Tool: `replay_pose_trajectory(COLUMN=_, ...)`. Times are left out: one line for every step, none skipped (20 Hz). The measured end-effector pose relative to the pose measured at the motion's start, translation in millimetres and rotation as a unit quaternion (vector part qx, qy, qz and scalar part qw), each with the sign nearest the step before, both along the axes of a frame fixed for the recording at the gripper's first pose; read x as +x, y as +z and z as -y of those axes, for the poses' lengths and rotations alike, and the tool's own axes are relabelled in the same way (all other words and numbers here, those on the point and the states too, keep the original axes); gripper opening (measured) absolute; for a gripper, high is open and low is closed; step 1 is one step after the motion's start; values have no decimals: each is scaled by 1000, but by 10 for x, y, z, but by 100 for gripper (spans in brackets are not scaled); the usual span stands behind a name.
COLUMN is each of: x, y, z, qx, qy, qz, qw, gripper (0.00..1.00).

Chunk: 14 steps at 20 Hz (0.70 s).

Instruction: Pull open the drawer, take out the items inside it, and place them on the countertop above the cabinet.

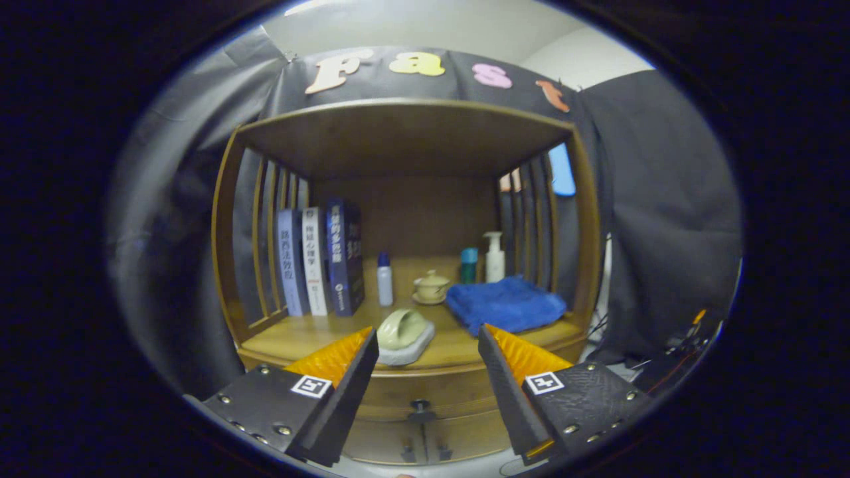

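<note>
Wooden cabinet (pixel 578 219), slatted sides, open shelf over a shut drawer (pixel 425 397); the gripper (pixel 428 345) hangs before it, fingers spread apart with nothing between. On the countertop (pixel 312 335): three books (pixel 322 262) upright at the left wall, a small white bottle (pixel 384 279) beside them, a lidded cup (pixel 431 287) on a saucer mid-shelf. Folded blue towel (pixel 505 304) right, teal container (pixel 469 265) and pump bottle (pixel 494 257) behind it; pale green object on a white base (pixel 405 335) at the front edge.

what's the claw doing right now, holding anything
claw: open, holding nothing, fingers spread in front of the closed drawer.
</note>
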<state>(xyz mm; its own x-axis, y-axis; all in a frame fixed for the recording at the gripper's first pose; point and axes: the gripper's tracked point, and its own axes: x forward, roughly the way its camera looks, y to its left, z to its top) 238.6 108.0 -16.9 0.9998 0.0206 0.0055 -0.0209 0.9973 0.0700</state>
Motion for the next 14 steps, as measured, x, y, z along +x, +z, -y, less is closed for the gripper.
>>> replay_pose_trajectory(x=-93, y=161, z=135, qx=-8, qy=-13, qz=15, qw=1000, gripper=91)
replay_pose_trajectory(x=-193, y=342, z=266, qx=-20, qy=-28, qz=26, qw=999, gripper=91)
replay_pose_trajectory(x=-294, y=469, z=420, qx=-32, qy=-45, qz=34, qw=998, gripper=91)
replay_pose_trajectory(x=-404, y=597, z=555, qx=-42, qy=-58, qz=43, qw=997, gripper=91)
replay_pose_trajectory(x=-514, y=703, z=653, qx=-48, qy=-66, qz=52, qw=995, gripper=91)
replay_pose_trajectory(x=-627, y=789, z=743, qx=-55, qy=-73, qz=57, qw=994, gripper=91)
replay_pose_trajectory(x=-732, y=854, z=824, qx=-63, qy=-81, qz=63, qw=993, gripper=91)
replay_pose_trajectory(x=-823, y=896, z=909, qx=-70, qy=-87, qz=68, qw=991, gripper=90)
replay_pose_trajectory(x=-932, y=950, z=955, qx=-75, qy=-92, qz=73, qw=990, gripper=90)
replay_pose_trajectory(x=-1029, y=983, z=1001, qx=-78, qy=-92, qz=80, qw=989, gripper=90)
replay_pose_trajectory(x=-1118, y=994, z=1023, qx=-79, qy=-87, qz=82, qw=990, gripper=90)
replay_pose_trajectory(x=-1182, y=969, z=1065, qx=-79, qy=-83, qz=80, qw=990, gripper=90)
replay_pose_trajectory(x=-1252, y=960, z=1097, qx=-78, qy=-77, qz=78, qw=991, gripper=89)
replay_pose_trajectory(x=-1311, y=950, z=1113, qx=-77, qy=-67, qz=74, qw=992, gripper=89)
